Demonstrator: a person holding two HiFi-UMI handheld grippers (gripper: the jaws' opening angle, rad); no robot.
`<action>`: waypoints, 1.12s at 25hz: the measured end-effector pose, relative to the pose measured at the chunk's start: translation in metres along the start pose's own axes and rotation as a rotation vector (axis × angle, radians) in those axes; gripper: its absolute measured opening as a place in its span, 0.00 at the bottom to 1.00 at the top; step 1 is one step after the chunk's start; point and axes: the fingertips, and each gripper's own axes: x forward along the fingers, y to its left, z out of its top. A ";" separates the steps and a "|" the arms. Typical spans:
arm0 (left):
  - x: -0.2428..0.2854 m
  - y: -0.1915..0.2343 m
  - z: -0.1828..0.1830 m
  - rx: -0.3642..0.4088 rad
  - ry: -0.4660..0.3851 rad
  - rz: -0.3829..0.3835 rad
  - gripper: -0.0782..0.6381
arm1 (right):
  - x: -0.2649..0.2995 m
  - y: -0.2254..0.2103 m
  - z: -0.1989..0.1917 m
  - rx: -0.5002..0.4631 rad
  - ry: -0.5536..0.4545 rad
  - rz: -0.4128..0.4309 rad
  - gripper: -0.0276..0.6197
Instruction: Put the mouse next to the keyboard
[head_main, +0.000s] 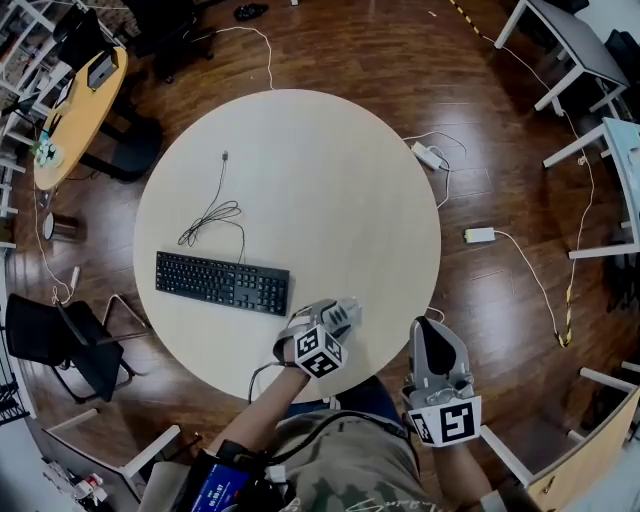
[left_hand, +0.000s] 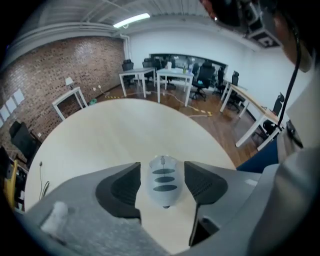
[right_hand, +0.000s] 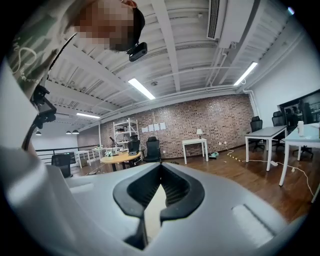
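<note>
A pale grey mouse (left_hand: 164, 181) with three dark ovals on its back lies on the round light table (head_main: 330, 180) near its front edge. My left gripper (left_hand: 163, 180) stands open around it, one jaw on each side with a thin strip of table showing between pad and mouse. In the head view the left gripper (head_main: 338, 310) hides the mouse, just right of the black keyboard (head_main: 222, 283). My right gripper (head_main: 432, 328) hangs off the table's front right edge, over the floor; in its own view the right gripper (right_hand: 160, 168) is shut with nothing in it.
A thin black cable (head_main: 212, 215) lies coiled on the table behind the keyboard. A black chair (head_main: 60, 345) stands at the left, an oval wooden table (head_main: 80, 110) at the far left, and power adapters (head_main: 428, 155) with cords lie on the wooden floor at the right.
</note>
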 end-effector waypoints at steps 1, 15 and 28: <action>-0.021 0.001 0.009 -0.014 -0.077 0.015 0.51 | 0.001 0.005 0.003 0.001 -0.005 0.006 0.05; -0.455 0.096 -0.042 -0.409 -0.953 0.722 0.11 | 0.060 0.183 0.053 -0.063 -0.100 0.265 0.05; -0.551 0.133 -0.109 -0.417 -1.151 0.849 0.11 | 0.078 0.244 0.089 -0.029 -0.136 0.238 0.05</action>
